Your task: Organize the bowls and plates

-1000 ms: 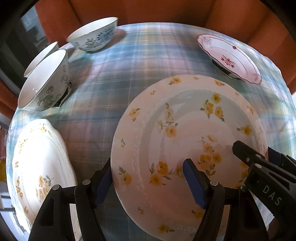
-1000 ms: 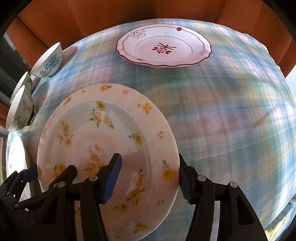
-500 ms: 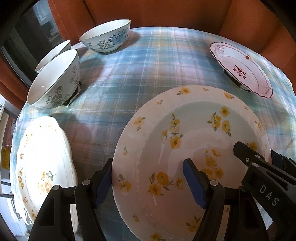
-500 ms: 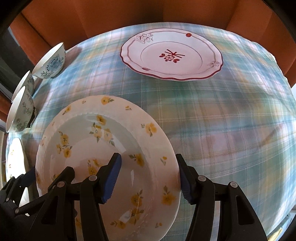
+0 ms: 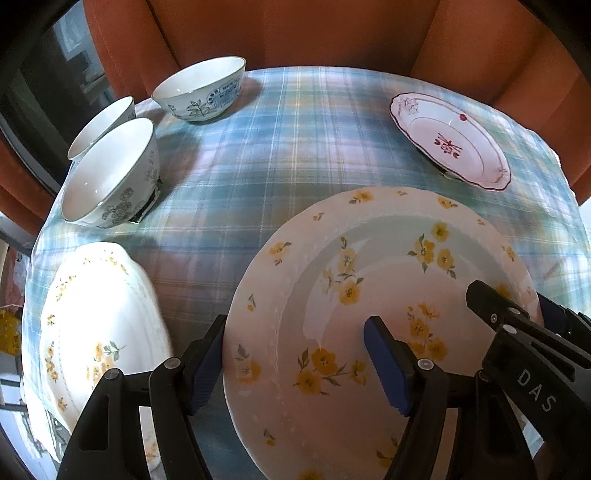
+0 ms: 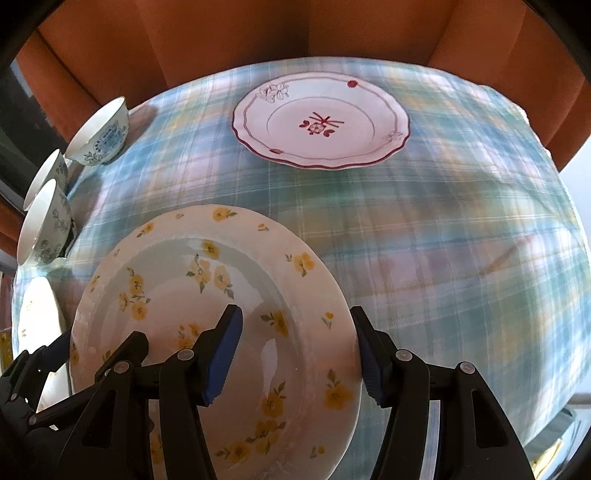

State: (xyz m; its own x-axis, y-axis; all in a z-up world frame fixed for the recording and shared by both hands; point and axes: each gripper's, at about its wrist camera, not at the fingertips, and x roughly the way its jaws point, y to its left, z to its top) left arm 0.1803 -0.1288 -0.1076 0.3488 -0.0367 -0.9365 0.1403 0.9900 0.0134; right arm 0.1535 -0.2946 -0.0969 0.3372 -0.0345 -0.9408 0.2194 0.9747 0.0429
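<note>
A large yellow-flowered plate [image 5: 369, 295] is held above the plaid tablecloth between both grippers. My left gripper [image 5: 295, 363] is shut on its left rim, one finger under, one on top. My right gripper [image 6: 297, 352] is shut on its right rim [image 6: 332, 369]; it also shows in the left wrist view [image 5: 517, 332]. A second yellow-flowered plate [image 5: 99, 339] lies at the near left. A red-patterned plate [image 6: 321, 118] lies at the far right. Three blue-patterned bowls [image 5: 110, 177] [image 5: 201, 88] [image 5: 101, 123] stand at the far left.
The table [image 6: 443, 240] has a blue-green plaid cloth and is ringed by orange chair backs [image 5: 295, 29]. The second flowered plate overhangs the near left table edge. Open cloth lies between the bowls and the red-patterned plate.
Both grippers have drawn back and up with the flowered plate; the bowls and the red-patterned plate now sit farther off and lower in both views.
</note>
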